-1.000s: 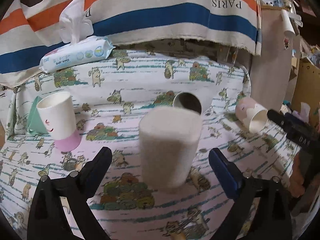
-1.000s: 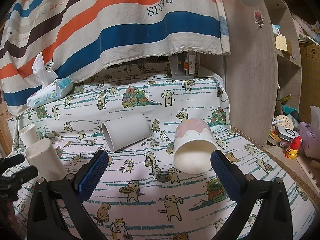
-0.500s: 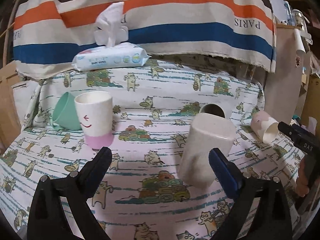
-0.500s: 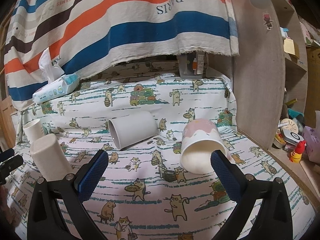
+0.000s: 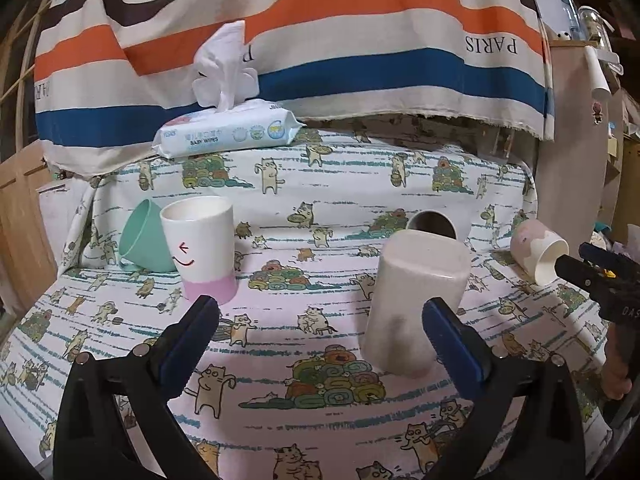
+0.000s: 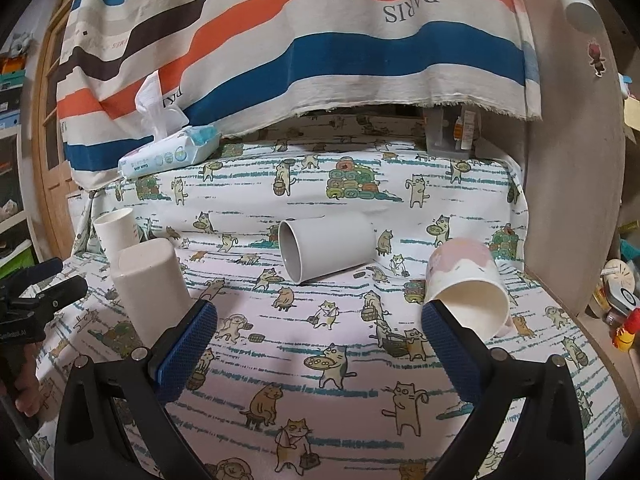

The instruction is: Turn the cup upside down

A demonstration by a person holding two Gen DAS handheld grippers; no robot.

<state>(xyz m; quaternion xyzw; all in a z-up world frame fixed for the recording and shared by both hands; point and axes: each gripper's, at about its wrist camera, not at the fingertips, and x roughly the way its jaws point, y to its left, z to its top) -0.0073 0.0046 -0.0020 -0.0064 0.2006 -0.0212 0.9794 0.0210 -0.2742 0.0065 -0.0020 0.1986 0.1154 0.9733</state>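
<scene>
A cream cup [image 5: 416, 304] stands upside down on the cat-print cloth, also in the right wrist view [image 6: 152, 284]. A white cup with a pink base and smile [image 5: 200, 248] stands upright at left, beside a tipped mint cup [image 5: 140, 240]. A grey cup [image 6: 326, 248] lies on its side mid-table. A pink-and-white cup [image 6: 468, 288] lies tipped at right. My left gripper [image 5: 320, 332] is open and empty, to the left of the cream cup. My right gripper [image 6: 320, 340] is open and empty, just in front of the pink-and-white cup.
A pack of baby wipes [image 5: 228, 132] lies at the back on the raised ledge under a striped cloth [image 5: 320, 40]. A wooden panel [image 6: 572, 160] stands at the right edge. Small items sit on a shelf [image 6: 616, 292] at far right.
My left gripper has drawn back and swung left from the cream cup, which now stands free at its right. My right gripper has shifted slightly left and back from the pink-and-white cup.
</scene>
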